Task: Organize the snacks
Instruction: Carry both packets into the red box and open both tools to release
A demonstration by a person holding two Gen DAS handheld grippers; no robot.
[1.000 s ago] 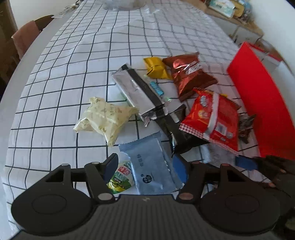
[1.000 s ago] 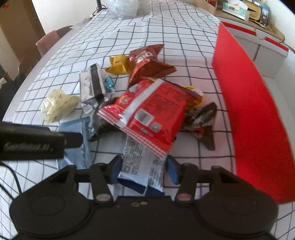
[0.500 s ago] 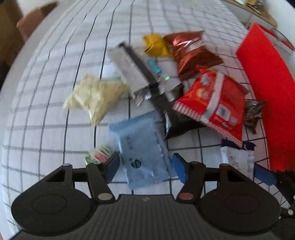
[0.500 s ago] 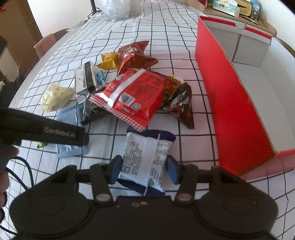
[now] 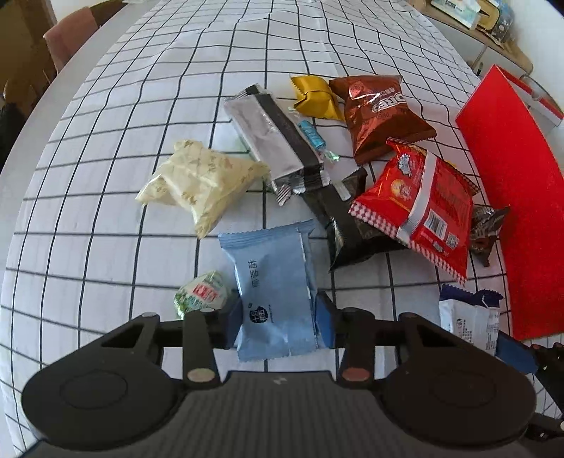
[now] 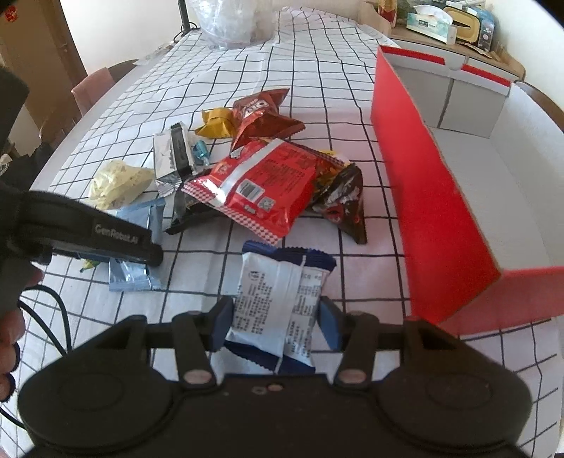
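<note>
Beside piled snacks [image 6: 261,183], red box [image 6: 433,197] shows bare white floor.

A white tablecloth [image 5: 148,116] with thin black squares covered the table. At the far end of it sat a crinkly clear plastic bag [image 6: 232,21]. A pinkish chair [image 5: 68,37] stood by the table's far left edge, and a brown wooden door [image 6: 38,67] was behind it. On the far right was a wooden shelf [image 6: 458,49]. On that shelf sat a tissue box [image 6: 428,24] and a yellow box [image 6: 461,19] beside it. A black cable [image 6: 53,310] lay looped on the cloth at the near left.
</note>
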